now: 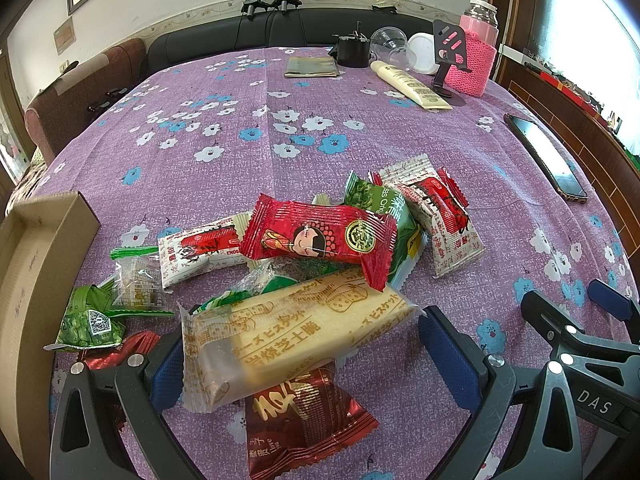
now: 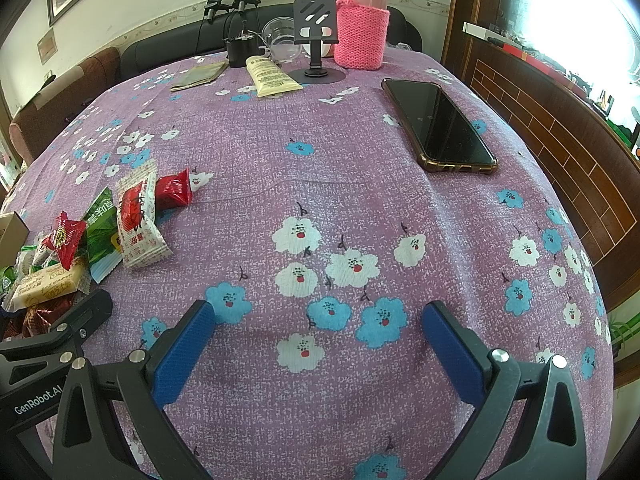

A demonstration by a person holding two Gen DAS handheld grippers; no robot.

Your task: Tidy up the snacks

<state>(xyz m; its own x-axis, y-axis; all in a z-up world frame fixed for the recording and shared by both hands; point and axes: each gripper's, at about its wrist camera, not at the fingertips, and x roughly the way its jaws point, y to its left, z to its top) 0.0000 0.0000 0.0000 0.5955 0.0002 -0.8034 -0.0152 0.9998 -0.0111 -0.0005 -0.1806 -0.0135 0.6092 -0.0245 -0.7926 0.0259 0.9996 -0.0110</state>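
Observation:
A heap of snack packets lies on the purple flowered tablecloth [image 1: 224, 120]. My left gripper [image 1: 310, 360] stands open low over the heap, with a yellow cheese biscuit packet [image 1: 288, 336] lying between its blue fingers, on top of a dark red packet [image 1: 304, 424]. Behind these lie a red packet with a cartoon figure [image 1: 320, 240], two white-and-red packets [image 1: 200, 250] [image 1: 440, 216] and a green packet [image 1: 384, 208]. A green pea packet [image 1: 88, 320] and a clear packet [image 1: 136, 284] sit at the left. My right gripper [image 2: 318, 320] is open over bare cloth, to the right of the heap.
An open cardboard box [image 1: 36, 272] stands left of the heap. A phone [image 2: 440, 128] lies at the right. At the far edge stand a pink bottle [image 2: 362, 28], a black phone stand [image 2: 316, 40], a cream tube [image 2: 272, 76], plastic cups [image 2: 280, 38] and a flat packet [image 2: 200, 74].

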